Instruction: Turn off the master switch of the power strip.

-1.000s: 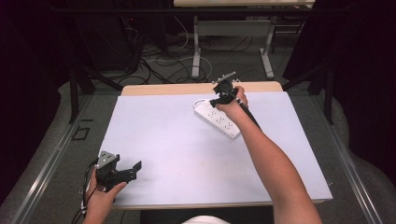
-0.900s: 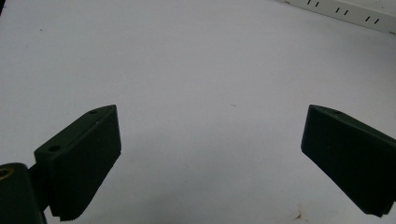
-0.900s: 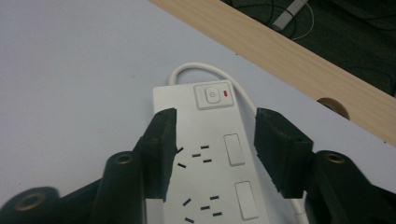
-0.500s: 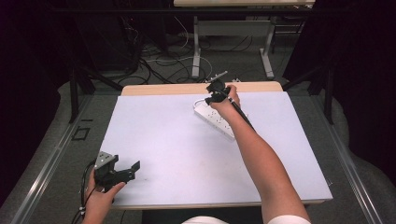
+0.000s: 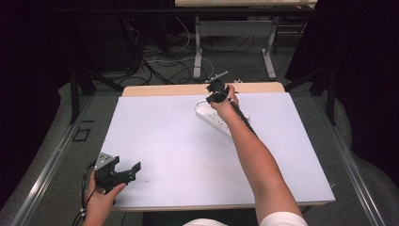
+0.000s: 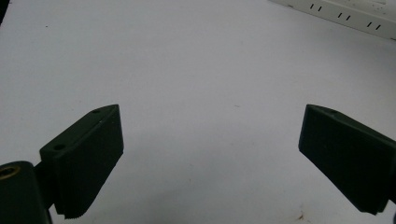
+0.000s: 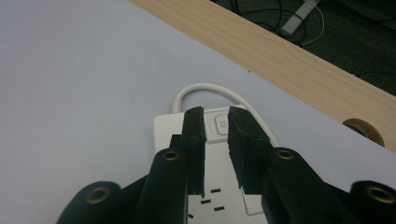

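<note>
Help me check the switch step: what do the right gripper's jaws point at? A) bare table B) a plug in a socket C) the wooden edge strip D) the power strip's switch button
D: in the right gripper view the right gripper frames the switch button at the cord end of the power strip.

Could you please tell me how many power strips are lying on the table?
1: the white power strip lies near the table's far edge, under the right claw; the arm hides part of it.

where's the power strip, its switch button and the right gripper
power strip [image 5: 221, 121], high view, on its white top face beside the arm
switch button [image 7: 220, 127], right gripper view, on the button's face seen between the jaws
right gripper [image 7: 215, 122], right gripper view, midway between its jaw tips
</note>
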Demonstrator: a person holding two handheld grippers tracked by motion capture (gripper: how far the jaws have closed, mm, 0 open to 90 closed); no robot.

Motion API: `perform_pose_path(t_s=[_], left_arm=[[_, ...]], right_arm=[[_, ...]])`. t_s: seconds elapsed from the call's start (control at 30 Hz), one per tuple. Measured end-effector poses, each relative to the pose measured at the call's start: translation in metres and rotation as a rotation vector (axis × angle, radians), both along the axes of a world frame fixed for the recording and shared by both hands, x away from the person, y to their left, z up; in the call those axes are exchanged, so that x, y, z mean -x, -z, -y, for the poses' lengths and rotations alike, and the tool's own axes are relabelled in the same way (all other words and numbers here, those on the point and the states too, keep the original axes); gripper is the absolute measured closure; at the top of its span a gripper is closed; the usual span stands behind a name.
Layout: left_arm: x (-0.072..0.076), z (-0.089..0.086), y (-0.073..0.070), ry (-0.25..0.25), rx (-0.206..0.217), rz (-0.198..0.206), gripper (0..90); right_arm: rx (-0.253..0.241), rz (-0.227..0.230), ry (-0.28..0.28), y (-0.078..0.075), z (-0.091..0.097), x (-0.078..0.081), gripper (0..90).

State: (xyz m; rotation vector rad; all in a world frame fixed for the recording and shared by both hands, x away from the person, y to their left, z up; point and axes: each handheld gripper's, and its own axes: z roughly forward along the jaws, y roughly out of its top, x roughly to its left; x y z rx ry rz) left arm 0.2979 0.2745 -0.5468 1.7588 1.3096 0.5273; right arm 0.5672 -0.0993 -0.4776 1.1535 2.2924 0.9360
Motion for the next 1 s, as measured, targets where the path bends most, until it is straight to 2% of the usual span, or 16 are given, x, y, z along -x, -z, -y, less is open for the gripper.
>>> perform_pose_path(t_s=[0.1, 0.17, 0.23, 0.3, 0.47, 0.53, 0.8, 1.0], left_arm=[[0.0, 0.0, 0.0, 0.0, -0.003, 0.0, 7.5], [0.0, 0.0, 0.0, 0.004, -0.007, -0.006, 7.6], [0.0, 0.0, 0.0, -0.006, 0.002, -0.002, 7.7], [0.0, 0.0, 0.0, -0.006, 0.002, -0.006, 7.8], [0.001, -0.001, 0.0, -0.015, 0.003, -0.007, 9.0], [0.001, -0.001, 0.0, -0.015, 0.001, -0.01, 9.3], [0.003, -0.004, 0.0, -0.033, 0.002, -0.011, 9.5], [0.004, -0.003, 0.0, -0.041, 0.011, -0.011, 9.4]], right_arm=[[-0.008, 0.009, 0.0, 0.002, 0.0, -0.002, 80.7], [-0.003, -0.004, 0.007, 0.004, 0.001, -0.004, 82.3], [0.002, 0.013, 0.012, 0.007, 0.001, -0.007, 84.6], [-0.002, 0.008, 0.012, 0.008, 0.002, -0.009, 87.2], [-0.035, -0.014, 0.023, 0.015, 0.002, -0.015, 88.9], [-0.023, -0.033, 0.027, 0.019, 0.003, -0.018, 89.8], [-0.014, -0.042, 0.036, 0.03, -0.001, -0.025, 90.0], [-0.005, -0.051, 0.023, 0.038, -0.004, -0.029, 90.0]])
